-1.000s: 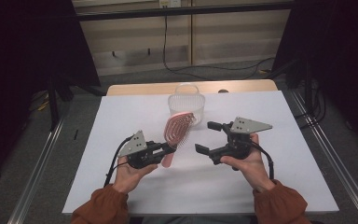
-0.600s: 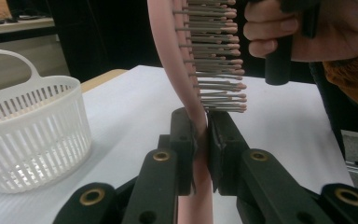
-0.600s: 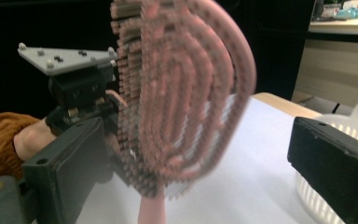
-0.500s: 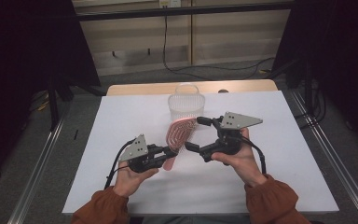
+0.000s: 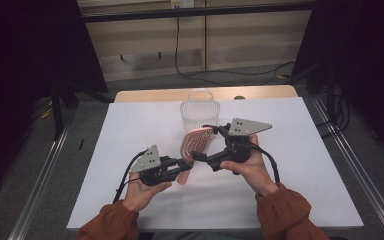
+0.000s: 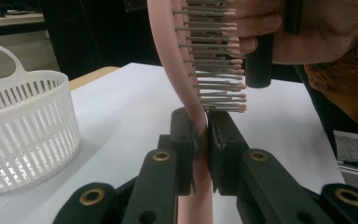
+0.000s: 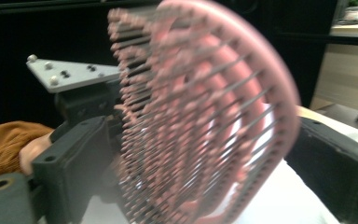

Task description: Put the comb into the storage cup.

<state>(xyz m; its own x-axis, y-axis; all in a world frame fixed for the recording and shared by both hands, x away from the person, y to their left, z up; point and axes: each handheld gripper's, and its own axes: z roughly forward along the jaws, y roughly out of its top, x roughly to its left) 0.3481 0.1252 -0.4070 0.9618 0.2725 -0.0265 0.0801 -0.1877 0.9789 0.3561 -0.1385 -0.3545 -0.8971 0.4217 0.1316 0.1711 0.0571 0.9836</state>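
One pink hairbrush point(image 5: 196, 145) above the white table point(image 5: 300, 150), left gripper point(image 5: 186, 163) clamped on its handle, right gripper point(image 5: 206, 142) spread wide around its head, one white slatted basket point(image 5: 200, 111) just behind.

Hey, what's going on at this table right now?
A person works with a gripper in each hand over a white table. The left gripper is clamped on the handle of a pink hairbrush, holding it up off the table. The right gripper has its jaws open on either side of the brush's bristled head, not yet gripping it. A white slatted basket stands just beyond the brush, apart from both grippers.
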